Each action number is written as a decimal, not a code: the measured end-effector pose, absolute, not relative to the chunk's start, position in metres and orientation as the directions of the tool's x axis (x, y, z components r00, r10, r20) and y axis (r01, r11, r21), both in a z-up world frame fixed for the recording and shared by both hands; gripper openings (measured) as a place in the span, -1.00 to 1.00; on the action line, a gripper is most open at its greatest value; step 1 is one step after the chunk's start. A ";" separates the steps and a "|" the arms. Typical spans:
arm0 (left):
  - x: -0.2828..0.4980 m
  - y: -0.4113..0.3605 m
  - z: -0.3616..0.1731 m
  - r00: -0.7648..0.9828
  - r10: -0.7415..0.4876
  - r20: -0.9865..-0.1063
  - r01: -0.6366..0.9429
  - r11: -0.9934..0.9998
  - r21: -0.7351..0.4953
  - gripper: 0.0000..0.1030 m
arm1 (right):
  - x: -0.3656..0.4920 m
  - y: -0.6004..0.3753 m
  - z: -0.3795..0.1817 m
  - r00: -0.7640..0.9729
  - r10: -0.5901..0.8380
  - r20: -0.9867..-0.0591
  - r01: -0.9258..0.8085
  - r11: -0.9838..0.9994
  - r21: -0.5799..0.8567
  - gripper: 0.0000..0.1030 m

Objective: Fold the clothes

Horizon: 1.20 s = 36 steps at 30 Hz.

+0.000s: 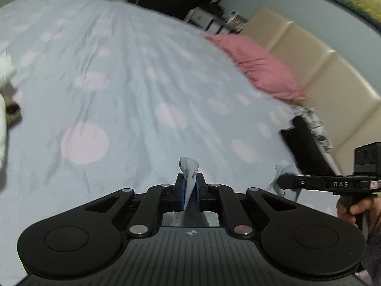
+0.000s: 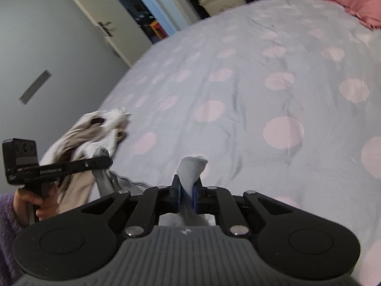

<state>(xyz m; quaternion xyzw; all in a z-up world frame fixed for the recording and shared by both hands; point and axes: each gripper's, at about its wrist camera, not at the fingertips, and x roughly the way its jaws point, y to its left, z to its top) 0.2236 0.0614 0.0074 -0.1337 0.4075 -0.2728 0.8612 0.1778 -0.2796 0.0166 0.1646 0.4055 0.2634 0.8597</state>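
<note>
My left gripper is shut on a fold of a light grey garment that sticks up between its blue pads. My right gripper is shut on another fold of the same grey garment. Both hold it above a bed. In the left wrist view the right gripper shows at the right with grey cloth in it. In the right wrist view the left gripper shows at the left with grey cloth hanging from it. Most of the garment hangs hidden below the grippers.
The bed has a pale blue cover with pink dots. A pink pillow lies by a beige padded headboard. A pile of white and beige clothes lies at the bed's left edge. A dark object lies near the headboard.
</note>
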 end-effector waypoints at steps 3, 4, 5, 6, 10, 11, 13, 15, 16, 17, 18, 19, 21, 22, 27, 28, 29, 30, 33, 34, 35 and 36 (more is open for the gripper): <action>0.196 0.068 0.034 0.526 -0.605 -0.598 0.409 0.796 -0.446 -0.87 | 0.142 -0.283 0.035 0.536 0.609 -0.585 -0.364 0.792 0.490 -0.79; 0.187 0.070 0.042 0.528 -0.610 -0.591 0.424 0.792 -0.439 -0.88 | 0.130 -0.284 0.041 0.537 0.616 -0.576 -0.379 0.787 0.488 -0.79; 0.176 0.071 0.050 0.530 -0.615 -0.584 0.439 0.788 -0.431 -0.88 | 0.118 -0.286 0.046 0.538 0.623 -0.568 -0.393 0.781 0.485 -0.79; 0.165 0.073 0.057 0.533 -0.615 -0.581 0.452 0.788 -0.418 -0.88 | 0.106 -0.287 0.052 0.538 0.631 -0.559 -0.408 0.775 0.482 -0.79; 0.116 0.078 0.077 0.532 -0.629 -0.567 0.514 0.772 -0.374 -0.88 | 0.058 -0.290 0.066 0.533 0.658 -0.533 -0.473 0.753 0.457 -0.79; 0.103 0.078 0.080 0.530 -0.631 -0.566 0.533 0.767 -0.356 -0.88 | 0.046 -0.290 0.064 0.527 0.663 -0.531 -0.494 0.748 0.444 -0.79; 0.077 0.079 0.086 0.524 -0.635 -0.567 0.570 0.757 -0.320 -0.88 | 0.022 -0.291 0.060 0.516 0.674 -0.529 -0.531 0.736 0.419 -0.79; 0.055 0.078 0.084 0.505 -0.635 -0.585 0.603 0.744 -0.287 -0.88 | 0.004 -0.293 0.048 0.496 0.682 -0.537 -0.544 0.726 0.420 -0.79; 0.045 0.078 0.080 0.492 -0.635 -0.595 0.614 0.738 -0.280 -0.88 | -0.003 -0.295 0.042 0.487 0.686 -0.541 -0.548 0.722 0.422 -0.79; 0.036 0.077 0.077 0.478 -0.636 -0.605 0.626 0.730 -0.274 -0.88 | -0.010 -0.295 0.036 0.478 0.687 -0.548 -0.554 0.720 0.419 -0.79; 0.028 0.076 0.073 0.460 -0.640 -0.616 0.637 0.721 -0.273 -0.88 | -0.017 -0.296 0.031 0.468 0.687 -0.556 -0.561 0.717 0.414 -0.79; 0.020 0.076 0.069 0.445 -0.643 -0.623 0.646 0.712 -0.273 -0.88 | -0.023 -0.295 0.027 0.457 0.688 -0.564 -0.575 0.712 0.403 -0.79; 0.004 0.076 0.060 0.419 -0.643 -0.641 0.664 0.699 -0.266 -0.88 | -0.032 -0.293 0.019 0.433 0.696 -0.573 -0.608 0.695 0.384 -0.79; -0.004 0.075 0.055 0.406 -0.641 -0.652 0.674 0.691 -0.260 -0.88 | -0.036 -0.291 0.015 0.422 0.697 -0.580 -0.624 0.687 0.372 -0.79; -0.027 0.072 0.021 0.348 -0.599 -0.721 0.714 0.667 -0.210 -0.88 | -0.054 -0.282 -0.005 0.396 0.659 -0.639 -0.685 0.676 0.273 -0.79; -0.030 0.070 0.016 0.338 -0.590 -0.733 0.722 0.662 -0.200 -0.88 | -0.057 -0.280 -0.008 0.391 0.653 -0.649 -0.694 0.672 0.258 -0.79; -0.032 0.069 0.011 0.328 -0.583 -0.744 0.730 0.656 -0.192 -0.89 | -0.059 -0.278 -0.011 0.387 0.646 -0.658 -0.703 0.669 0.244 -0.79; -0.035 0.067 0.007 0.315 -0.579 -0.751 0.736 0.649 -0.191 -0.88 | -0.062 -0.276 -0.013 0.383 0.640 -0.666 -0.711 0.665 0.230 -0.79; -0.038 0.066 -0.005 0.295 -0.564 -0.771 0.740 0.646 -0.190 -0.89 | -0.066 -0.272 -0.017 0.388 0.620 -0.682 -0.733 0.657 0.180 -0.78; -0.039 0.065 -0.007 0.288 -0.560 -0.776 0.741 0.644 -0.190 -0.89 | -0.067 -0.270 -0.018 0.392 0.611 -0.688 -0.740 0.654 0.159 -0.77; -0.042 0.065 -0.009 0.283 -0.558 -0.780 0.744 0.641 -0.188 -0.88 | -0.070 -0.268 -0.020 0.392 0.606 -0.692 -0.750 0.646 0.141 -0.74; -0.043 0.065 -0.011 0.278 -0.556 -0.784 0.747 0.638 -0.187 -0.88 | -0.072 -0.265 -0.021 0.389 0.601 -0.699 -0.759 0.639 0.127 -0.68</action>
